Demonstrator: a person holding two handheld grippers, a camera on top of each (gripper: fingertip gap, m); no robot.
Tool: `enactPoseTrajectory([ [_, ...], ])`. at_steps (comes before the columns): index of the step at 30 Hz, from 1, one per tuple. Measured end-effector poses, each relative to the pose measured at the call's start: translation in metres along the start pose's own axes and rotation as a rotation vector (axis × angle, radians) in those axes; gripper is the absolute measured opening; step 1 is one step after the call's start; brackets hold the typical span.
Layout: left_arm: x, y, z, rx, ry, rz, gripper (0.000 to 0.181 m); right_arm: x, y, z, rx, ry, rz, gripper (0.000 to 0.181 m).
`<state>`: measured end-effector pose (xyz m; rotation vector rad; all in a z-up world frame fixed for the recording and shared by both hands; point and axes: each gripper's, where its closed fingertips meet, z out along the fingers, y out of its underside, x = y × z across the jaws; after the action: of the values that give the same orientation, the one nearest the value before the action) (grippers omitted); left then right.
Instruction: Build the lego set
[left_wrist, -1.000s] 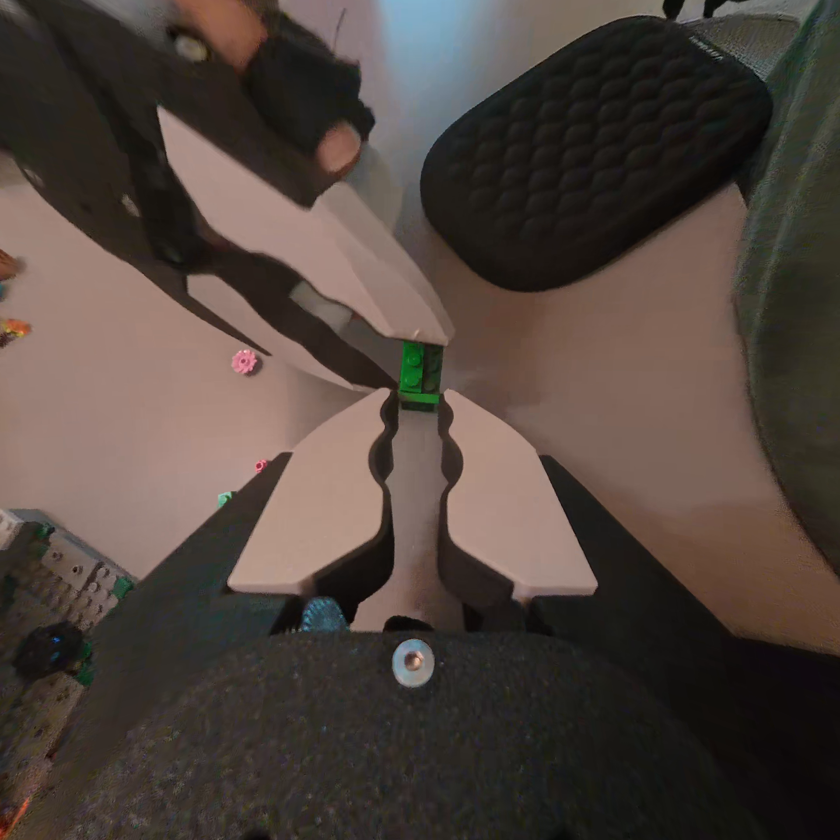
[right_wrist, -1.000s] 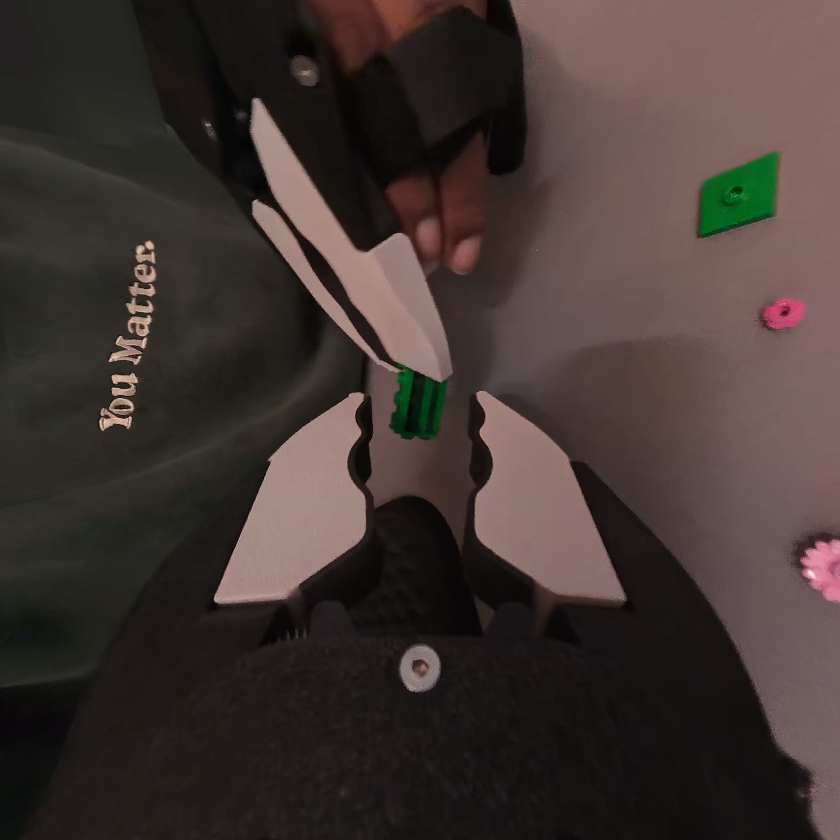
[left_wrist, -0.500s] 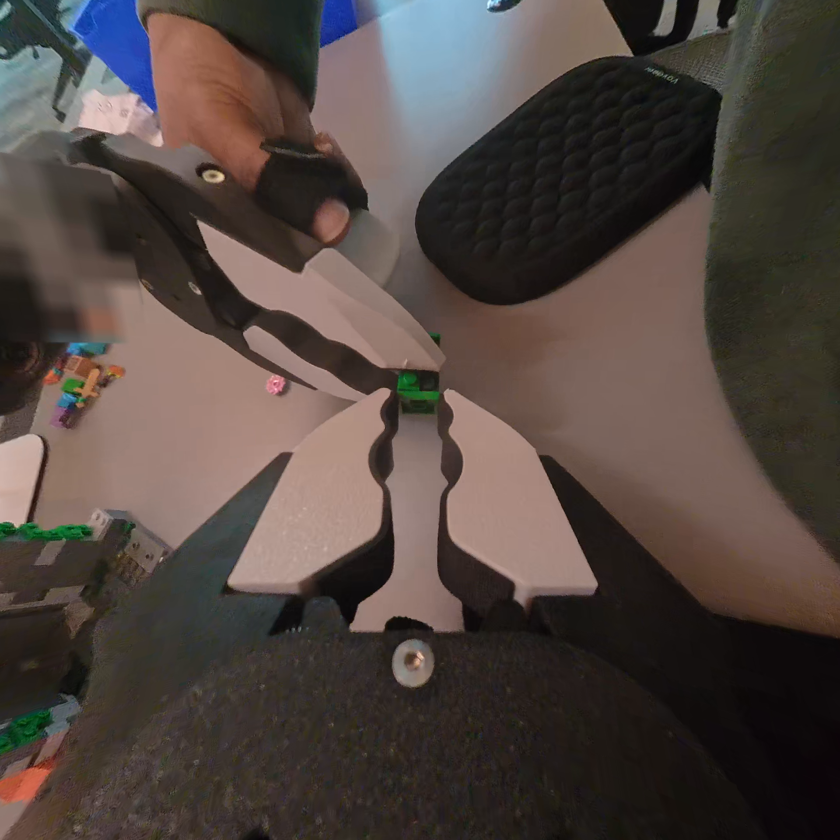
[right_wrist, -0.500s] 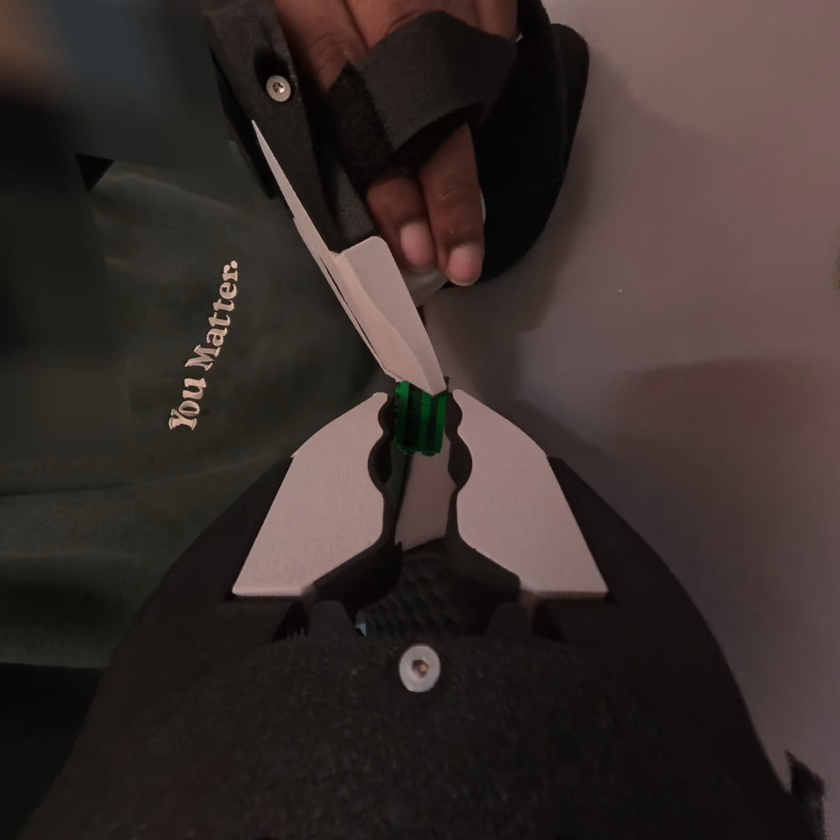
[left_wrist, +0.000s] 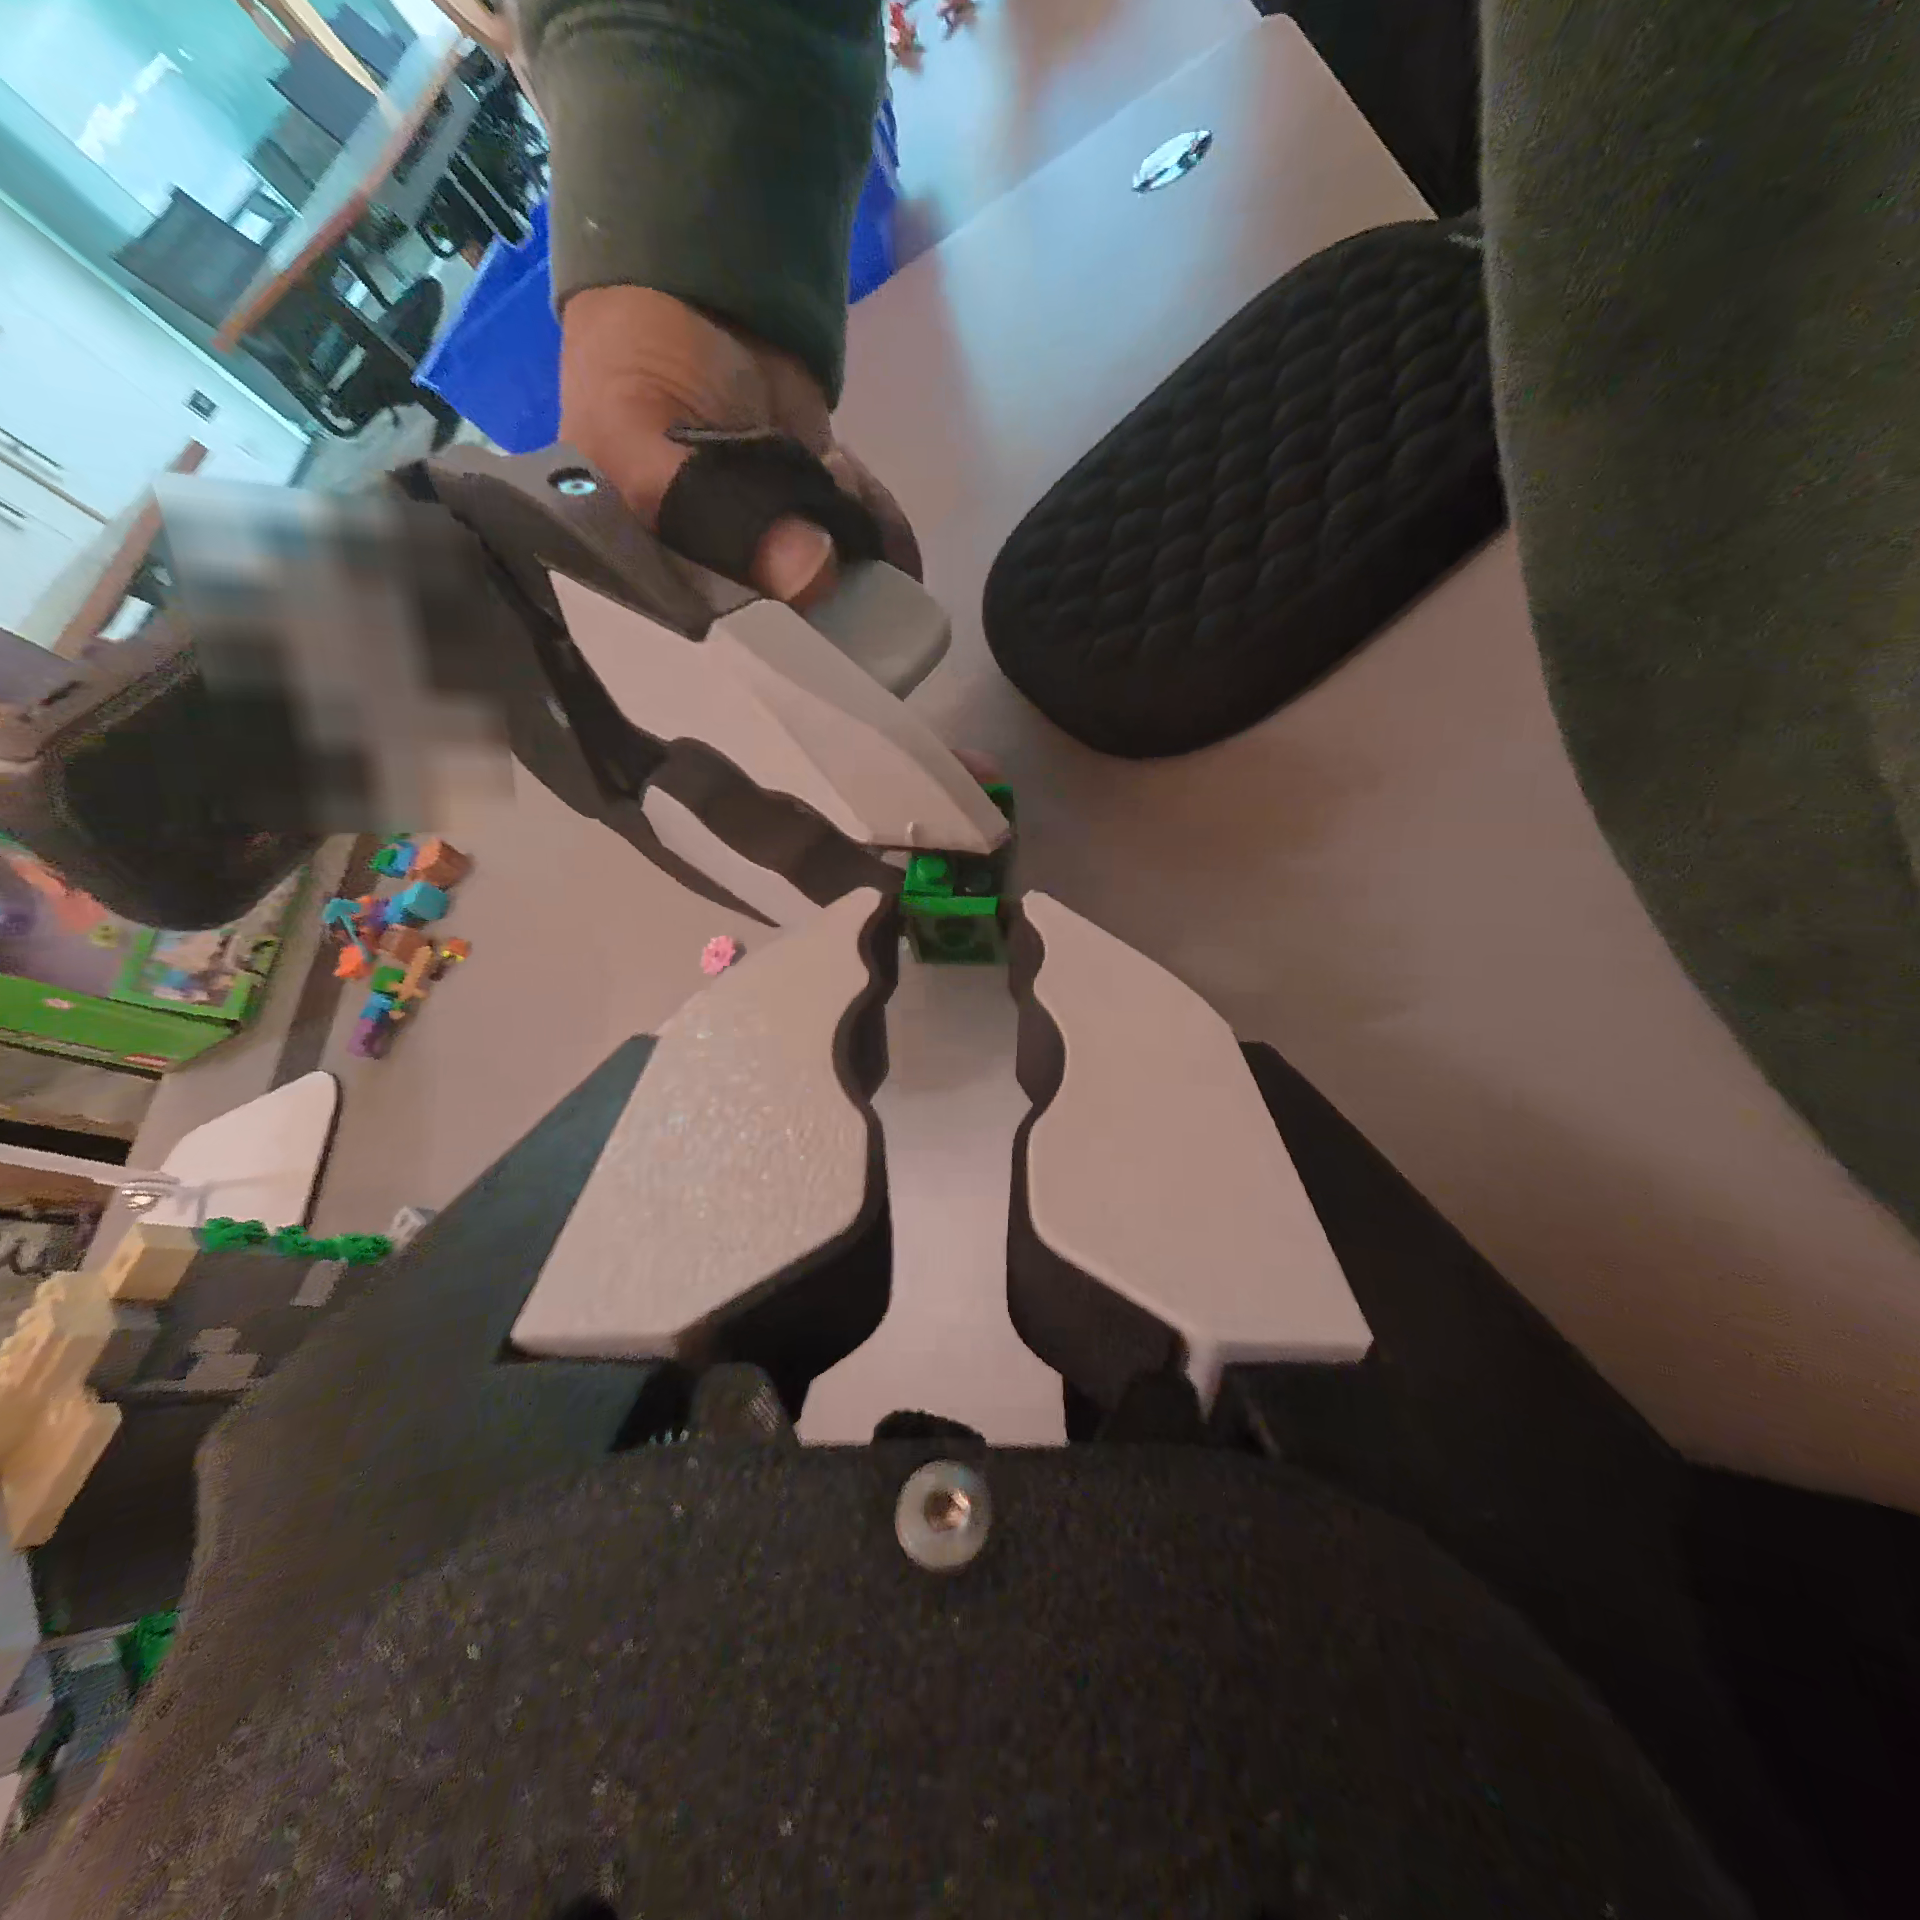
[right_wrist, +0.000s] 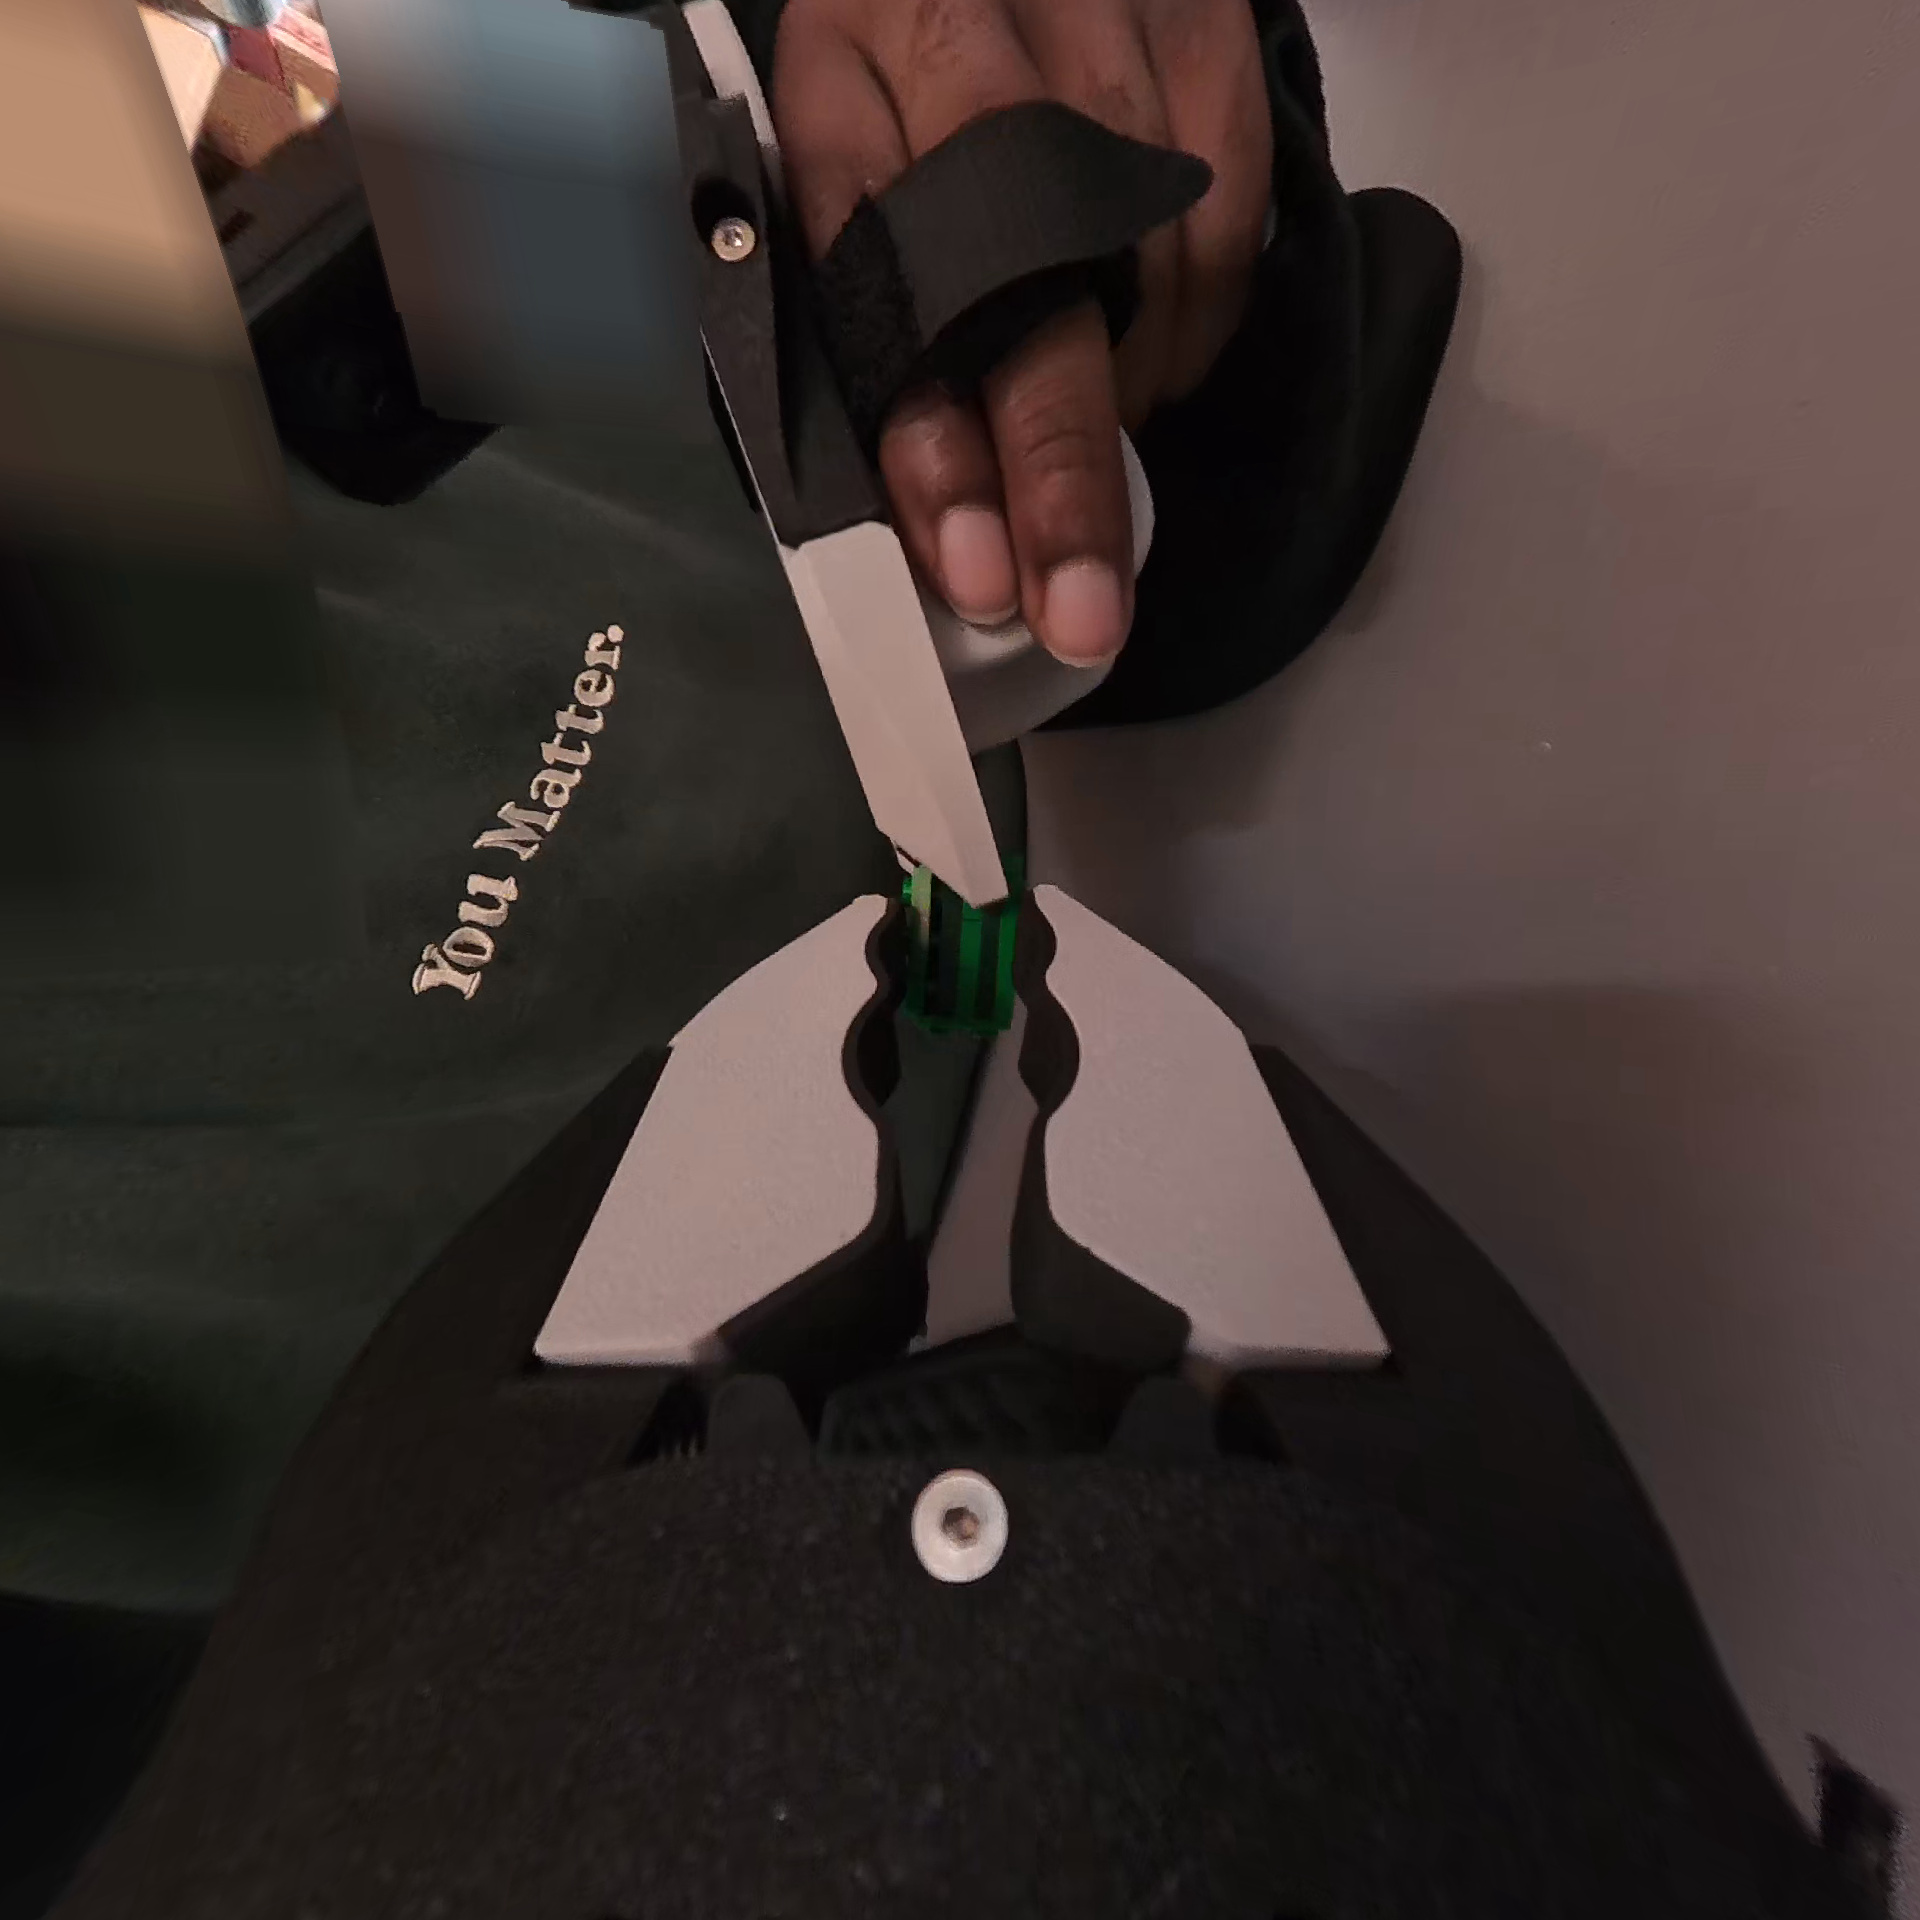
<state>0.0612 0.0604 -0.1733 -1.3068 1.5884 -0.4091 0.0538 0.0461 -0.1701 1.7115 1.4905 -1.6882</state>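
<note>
Small green lego piece (left_wrist: 951, 914), made of a few stacked bricks, held in the air above the grey desk (left_wrist: 1299, 935), right between the tips of both tools. In the left wrist view, gripped between the tips of the left tool (left_wrist: 951, 920), closed narrow on its sides. Also caught from above by the right tool (left_wrist: 940, 831), coming in from the upper left, its two white tips pressed together over the top of the piece.

In the right wrist view, same green lego piece (right_wrist: 961, 971) sitting between the tips of the right tool (right_wrist: 961, 925), closed on it from both sides. Left tool (right_wrist: 971, 883) reaching down from above, thin white tips clamped on the upper end of the piece, held by a hand (right_wrist: 1029, 343) with a black strap around the fingers.

Around it: black padded wrist rest (left_wrist: 1236, 499) lying on the desk just behind the tools. Dark green sweatshirt (right_wrist: 364, 831) close on one side. Further left in the left wrist view, pink flower piece (left_wrist: 719, 953) alone on the desk, a little heap of coloured bricks (left_wrist: 400, 951) beyond it, a green box (left_wrist: 125, 997) near the edge, and part of a grey and green lego build (left_wrist: 208, 1340) at the lower left.
</note>
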Motion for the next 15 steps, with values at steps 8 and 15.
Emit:
enactPoseTrajectory([
  [8,0.001,-0.009,-0.002,0.067,-0.069,0.052,0.020,-0.012,-0.001,0.003,0.038,-0.056,-0.006,0.020],
  [15,0.007,-0.014,-0.003,0.111,-0.046,0.101,0.018,-0.018,0.001,0.006,0.024,-0.094,0.004,0.020],
])
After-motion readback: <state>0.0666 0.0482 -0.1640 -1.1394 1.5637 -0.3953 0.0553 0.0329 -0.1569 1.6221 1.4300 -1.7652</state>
